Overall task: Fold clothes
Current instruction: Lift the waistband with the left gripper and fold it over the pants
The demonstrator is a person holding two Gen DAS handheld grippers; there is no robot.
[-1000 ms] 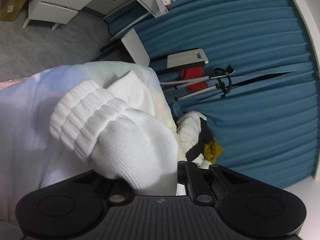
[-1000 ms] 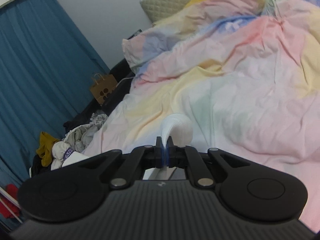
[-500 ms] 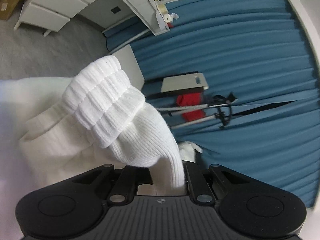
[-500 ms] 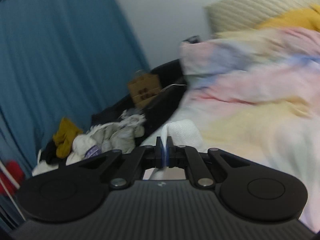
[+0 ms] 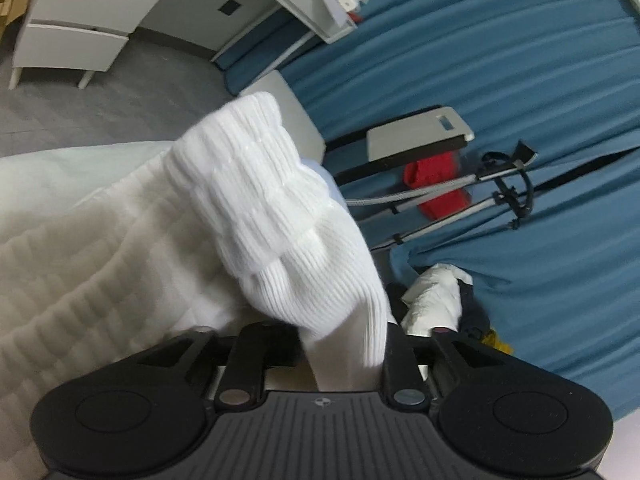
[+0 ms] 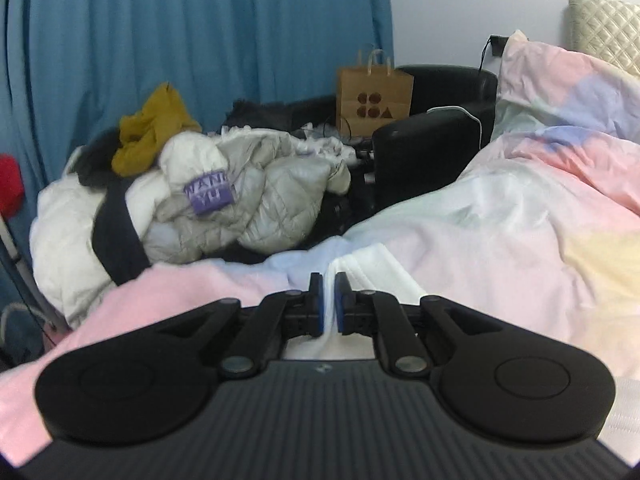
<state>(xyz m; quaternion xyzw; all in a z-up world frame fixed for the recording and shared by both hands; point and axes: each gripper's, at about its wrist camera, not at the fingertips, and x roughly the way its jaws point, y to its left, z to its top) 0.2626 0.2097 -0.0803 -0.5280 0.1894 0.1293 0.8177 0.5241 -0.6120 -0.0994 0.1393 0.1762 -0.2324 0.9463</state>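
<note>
While both grippers, left gripper [image 5: 344,356] and right gripper [image 6: 329,304], pinch the soft, floppy white sweater [image 5: 280,216], its cuff and hem edges look likeliest to hold.

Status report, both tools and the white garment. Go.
Left tool shut on white knit sleeve, cuff flopped forward. Right tool shut on white garment edge over pastel duvet. Nothing in the way.

Both grippers matte black: ribbed central housing, round disc recess either side, two silver screws at linkage pivots, small emblem between them; right gripper [image 6: 329,304] fingers [image 6: 317,308] carry blue pads; left gripper [image 5: 344,344] alike.
</note>
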